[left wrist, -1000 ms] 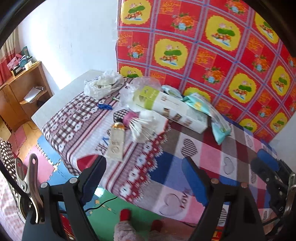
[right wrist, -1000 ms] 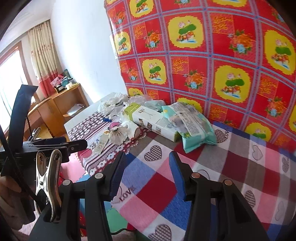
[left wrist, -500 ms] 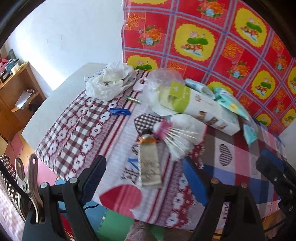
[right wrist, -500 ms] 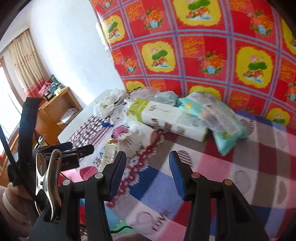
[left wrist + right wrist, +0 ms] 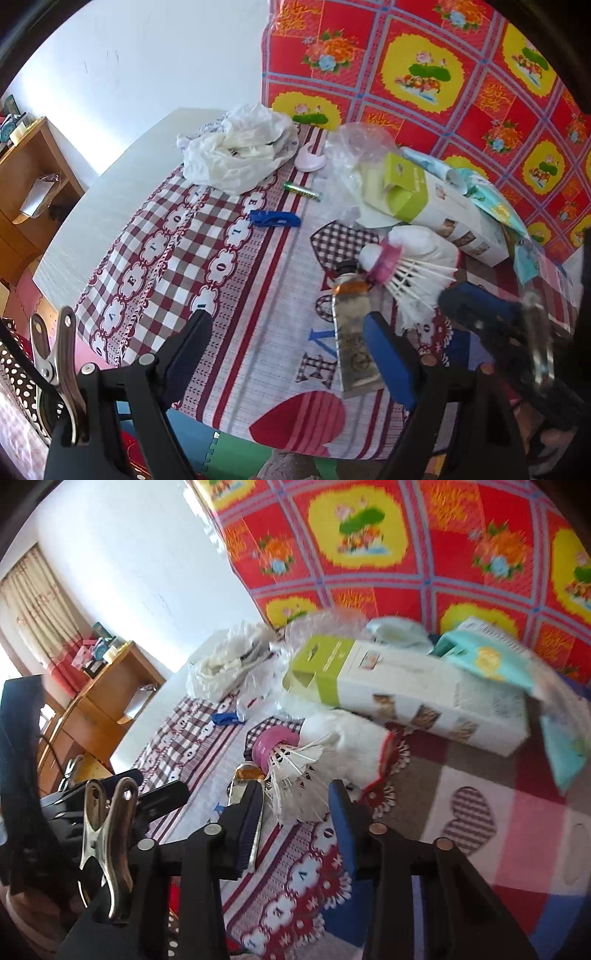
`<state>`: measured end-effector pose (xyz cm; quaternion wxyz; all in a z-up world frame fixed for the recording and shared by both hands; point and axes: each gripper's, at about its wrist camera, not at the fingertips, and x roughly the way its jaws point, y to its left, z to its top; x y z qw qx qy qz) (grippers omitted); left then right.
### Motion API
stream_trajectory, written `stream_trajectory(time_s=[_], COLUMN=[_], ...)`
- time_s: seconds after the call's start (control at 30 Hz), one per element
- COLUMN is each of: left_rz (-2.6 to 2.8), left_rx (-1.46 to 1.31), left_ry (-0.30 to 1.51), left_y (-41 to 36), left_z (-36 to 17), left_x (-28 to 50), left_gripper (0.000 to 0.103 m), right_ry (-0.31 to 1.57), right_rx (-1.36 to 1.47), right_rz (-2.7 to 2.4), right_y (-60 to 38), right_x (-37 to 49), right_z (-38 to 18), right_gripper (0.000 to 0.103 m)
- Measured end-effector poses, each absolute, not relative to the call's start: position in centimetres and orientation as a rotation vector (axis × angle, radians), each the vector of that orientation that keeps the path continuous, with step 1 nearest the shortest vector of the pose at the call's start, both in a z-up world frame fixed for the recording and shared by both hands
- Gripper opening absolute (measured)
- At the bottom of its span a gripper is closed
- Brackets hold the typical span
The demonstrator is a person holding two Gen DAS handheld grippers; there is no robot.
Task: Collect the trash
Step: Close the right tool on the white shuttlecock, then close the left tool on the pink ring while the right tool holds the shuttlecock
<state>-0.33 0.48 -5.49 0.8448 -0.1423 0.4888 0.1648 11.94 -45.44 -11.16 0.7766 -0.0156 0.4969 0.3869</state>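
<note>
A white-feathered shuttlecock (image 5: pixel 291 760) with a pink band lies on the patterned tablecloth (image 5: pixel 229 280), beside a flattened metal tube (image 5: pixel 354 343). My right gripper (image 5: pixel 295 819) hovers just over the shuttlecock's feather skirt. Its jaws are closing with the feathers between them, and the pads do not visibly press. The tube (image 5: pixel 240 786) is partly hidden behind its left finger. My left gripper (image 5: pixel 288 354) stands open over bare cloth, its right finger next to the tube, nothing between its fingers. The right gripper (image 5: pixel 480 314) shows blurred at the right of the left wrist view, by the shuttlecock (image 5: pixel 406 273).
Farther back lie a crumpled white plastic bag (image 5: pixel 240 151), a clear bag (image 5: pixel 354 147), a green-and-white box (image 5: pixel 424 195), a teal pack (image 5: pixel 495 206), a battery (image 5: pixel 301 191) and a blue clip (image 5: pixel 275 218). A wooden shelf (image 5: pixel 103 694) stands left. The table's front edge is just below the grippers.
Both grippers have come down and forward toward the clutter. The right jaws have narrowed, and the shuttlecock now sits between them. The left gripper stays open.
</note>
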Motion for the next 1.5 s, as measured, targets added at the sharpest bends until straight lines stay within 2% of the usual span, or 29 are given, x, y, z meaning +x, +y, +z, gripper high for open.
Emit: stream_trajectory(time_s=[0.13,0.2,0.23,0.33,0.53,0.93,1.0,1.07,1.17,1.5], left_rz=[0.337,0.328,0.324,0.311,0.282,0.206,0.186,0.168,0.143,0.081], left_rx=[-0.301,-0.302,-0.301,-0.301,-0.302,-0.246,-0.228,-0.202,-0.16,-0.064], left_ry=[1.036,1.035,1.036,1.032,1.023,1.035,1.043,1.058,1.092,1.136], left_y=[0.8,0.8,0.8,0.6,-0.3,-2.7,-2.8,-3.0,-3.2,-3.8], left_z=[-5.8,-5.8,-5.9,-5.8,-5.7,-5.9,-6.1,-6.4,-7.2,-8.9], left_x=[-0.3,-0.2,-0.2,0.0,0.8,3.9,4.7,5.6,7.0,10.2], left_gripper=[0.087,0.087,0.087,0.087,0.087,0.086,0.083,0.071,0.064,0.064], right_ry=[1.105,1.102,1.097,1.059,1.0,0.998,1.005,1.012,1.02,1.037], right_rx=[-0.049,-0.056,-0.063,-0.094,-0.168,-0.106,-0.096,-0.078,-0.049,0.025], right_rz=[0.842,0.842,0.843,0.859,0.903,0.806,0.767,0.732,0.693,0.592], right_y=[-43.8,-43.3,-43.1,-42.9,-43.5,-50.2,-51.5,-52.7,-54.3,-57.6], right_x=[12.3,12.5,12.5,12.0,10.5,10.3,10.5,10.6,10.7,10.6], right_z=[-12.7,-13.1,-13.2,-12.4,-10.1,-8.1,-8.3,-8.5,-8.8,-9.9], right_gripper=[0.028,0.018,0.007,0.002,0.002,0.002,0.002,0.002,0.002,0.002])
